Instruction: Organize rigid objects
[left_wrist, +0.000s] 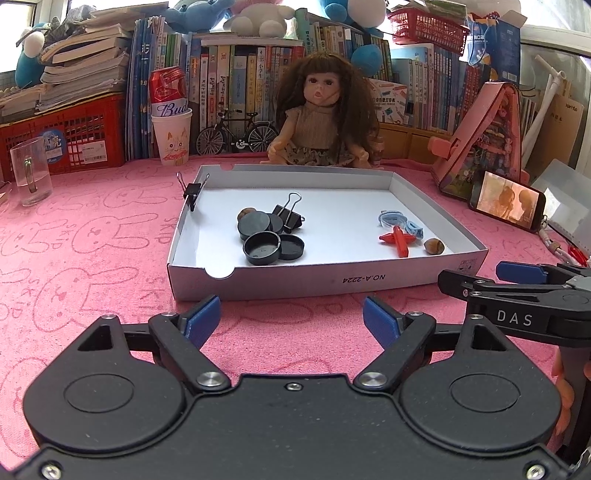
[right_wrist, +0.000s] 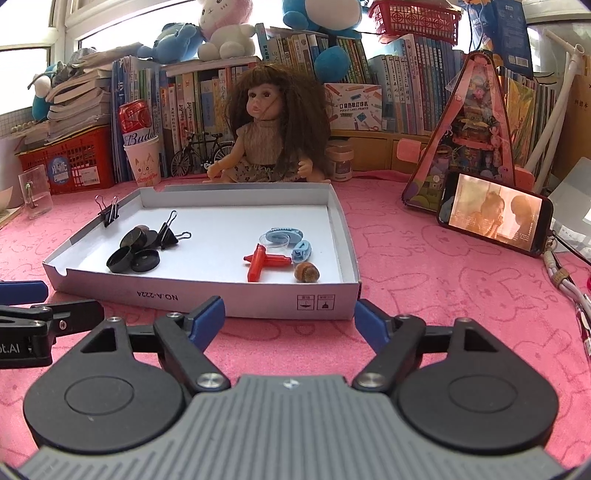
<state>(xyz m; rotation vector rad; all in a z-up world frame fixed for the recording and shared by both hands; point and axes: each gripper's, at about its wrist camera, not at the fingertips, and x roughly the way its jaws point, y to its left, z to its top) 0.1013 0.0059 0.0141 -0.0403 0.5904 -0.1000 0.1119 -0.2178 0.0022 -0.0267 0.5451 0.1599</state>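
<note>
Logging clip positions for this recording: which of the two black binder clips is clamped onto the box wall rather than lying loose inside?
The binder clip on the box's left wall, handles up. The other clip lies on the floor beside the black caps.

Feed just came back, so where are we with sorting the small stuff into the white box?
Done: the white box already holds the black caps, a binder clip, red pieces, blue pieces and a nut. Another clip grips its left wall. In hand: nothing; left gripper and right gripper hover before the box, jaws open. Left: no loose pieces visible on the cloth.
</note>
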